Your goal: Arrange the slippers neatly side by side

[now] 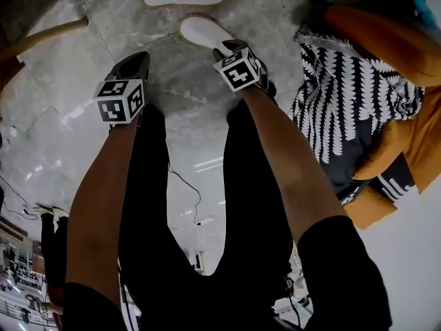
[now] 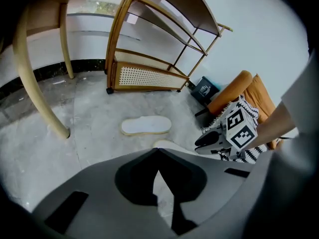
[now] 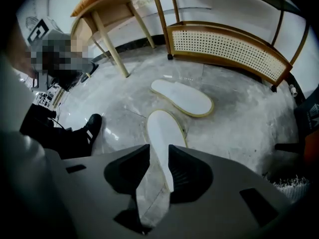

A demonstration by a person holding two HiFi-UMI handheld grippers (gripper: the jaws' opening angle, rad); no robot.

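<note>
- Left gripper (image 2: 158, 152): jaws closed together, empty.
- Right gripper (image 3: 158, 151): jaws wide apart, gripping nothing, over near slipper (image 3: 164, 133).
- Far slipper (image 3: 182, 97): just beyond, angled across; both on grey floor (image 1: 186, 95).

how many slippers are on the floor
2. The far slipper lies toward the wooden shelf; the near slipper lies closer, lined up with the open right gripper. No others show.
</note>
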